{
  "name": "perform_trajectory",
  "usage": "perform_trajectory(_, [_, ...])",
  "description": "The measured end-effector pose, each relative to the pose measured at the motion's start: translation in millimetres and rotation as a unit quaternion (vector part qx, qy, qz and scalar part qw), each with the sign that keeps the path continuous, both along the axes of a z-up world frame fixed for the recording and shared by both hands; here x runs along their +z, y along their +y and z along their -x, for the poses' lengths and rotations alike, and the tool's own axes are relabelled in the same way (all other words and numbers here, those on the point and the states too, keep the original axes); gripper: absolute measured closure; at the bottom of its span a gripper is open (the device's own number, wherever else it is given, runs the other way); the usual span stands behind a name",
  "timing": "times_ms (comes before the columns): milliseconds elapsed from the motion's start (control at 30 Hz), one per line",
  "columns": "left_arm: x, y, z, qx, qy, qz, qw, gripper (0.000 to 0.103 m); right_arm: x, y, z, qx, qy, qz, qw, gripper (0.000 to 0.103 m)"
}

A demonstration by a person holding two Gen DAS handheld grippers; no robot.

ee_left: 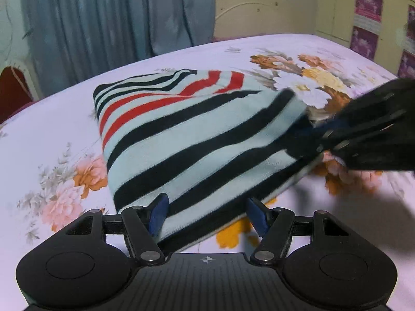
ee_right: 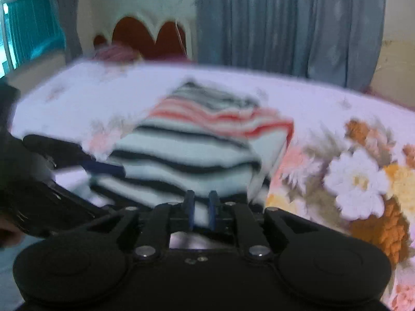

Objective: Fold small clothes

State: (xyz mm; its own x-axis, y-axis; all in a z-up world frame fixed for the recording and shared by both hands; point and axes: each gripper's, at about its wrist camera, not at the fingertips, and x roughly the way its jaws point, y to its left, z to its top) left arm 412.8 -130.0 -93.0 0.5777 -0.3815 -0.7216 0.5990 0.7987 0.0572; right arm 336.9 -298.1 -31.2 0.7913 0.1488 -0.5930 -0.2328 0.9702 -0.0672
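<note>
A striped garment (ee_left: 186,140), pale green with black and red bands, lies folded into a thick pad in the middle of the flowered bedsheet (ee_left: 52,129).

Seen from the left wrist, the left gripper (ee_left: 207,212) stands at six o'clock of the pad with its jaws spread, one blue pad on each side of the near corner; the cloth sits between them, but they do not press on it, so nothing is grasped there. I take this as lining up for a pinch.

The right gripper (ee_left: 315,143) comes in from three o'clock and meets the garment's right edge. Its own view is blurred, yet its fingers (ee_right: 190,208) stand close together with cloth between them, clenched on the edge, probably to hold the layers steady or lift them for another fold.
</note>
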Motion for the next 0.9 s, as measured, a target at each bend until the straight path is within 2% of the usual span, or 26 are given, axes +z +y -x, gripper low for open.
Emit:
perform_trajectory(33, [3.6, 1.6, 1.1, -0.005, 0.003, 0.001, 1.0000, 0.037, -11.5, -5.8, -9.3, -0.024, 0.027, 0.019, 0.999, 0.103])
perform_trajectory(100, [22.3, 9.0, 3.9, 0.000, -0.006, 0.018, 0.9998, 0.036, -4.4, -25.4, -9.8, -0.029, 0.032, -0.039, 0.998, 0.103])
perform_trajectory(133, [33.6, 14.1, 3.3, 0.004, -0.018, 0.039, 0.9991, 0.036, 7.3, -30.6, -4.8, -0.026, 0.015, -0.058, 0.998, 0.092])
perform_trajectory(167, [41.1, 16.7, -1.1, 0.009, -0.024, 0.054, 0.9982, 0.036, 22.0, -34.1, 1.4, -0.026, -0.020, -0.066, 0.997, 0.083])
perform_trajectory(233, [49.0, 13.5, -16.8, 0.020, -0.028, 0.074, 0.9967, 0.036, 40.0, -38.3, -0.7, -0.038, -0.064, -0.074, 0.994, 0.051])
perform_trajectory(333, [48.9, 2.9, -44.1, 0.030, -0.032, 0.077, 0.9960, 0.037, 44.6, -48.7, -41.9, -0.067, -0.043, -0.100, 0.992, 0.057])
perform_trajectory(433, [41.4, -1.1, -73.3, 0.046, -0.005, 0.092, 0.9947, 0.037, 38.9, -62.7, -81.9, -0.095, -0.018, -0.131, 0.987, 0.059])
perform_trajectory(533, [32.5, 0.6, -93.7, 0.056, 0.016, 0.109, 0.9923, 0.037, 22.7, -84.2, -113.7, -0.126, 0.028, -0.183, 0.975, 0.057])
perform_trajectory(600, [26.6, -0.8, -102.7, 0.050, 0.031, 0.107, 0.9925, 0.037, 14.7, -98.3, -124.7, -0.125, 0.045, -0.233, 0.963, 0.059])
perform_trajectory(667, [23.9, -6.8, -106.6, 0.048, 0.032, 0.090, 0.9943, 0.038, 13.9, -100.4, -128.3, -0.108, 0.041, -0.260, 0.959, 0.086])
perform_trajectory(700, [25.0, -10.1, -106.1, 0.045, 0.026, 0.081, 0.9953, 0.043, 18.7, -95.5, -127.2, -0.085, 0.016, -0.245, 0.966, 0.092])
perform_trajectory(733, [25.4, -13.7, -107.3, 0.045, 0.017, 0.070, 0.9964, 0.045, 26.3, -87.3, -121.5, -0.070, -0.021, -0.211, 0.975, 0.093])
perform_trajectory(800, [21.1, -17.4, -114.2, 0.045, 0.022, 0.062, 0.9968, 0.045, 34.0, -76.1, -113.6, -0.043, -0.073, -0.171, 0.982, 0.093])
perform_trajectory(833, [17.5, -20.5, -118.0, 0.046, 0.031, 0.060, 0.9967, 0.045, 29.7, -73.3, -117.0, -0.049, -0.081, -0.142, 0.985, 0.093])
perform_trajectory(867, [13.5, -25.5, -120.9, 0.039, 0.041, 0.050, 0.9972, 0.045, 18.6, -73.5, -129.7, -0.060, -0.065, -0.107, 0.990, 0.093])
perform_trajectory(900, [11.0, -31.3, -121.3, 0.029, 0.036, 0.035, 0.9983, 0.044, 4.4, -76.7, -138.4, -0.070, -0.032, -0.102, 0.992, 0.093])
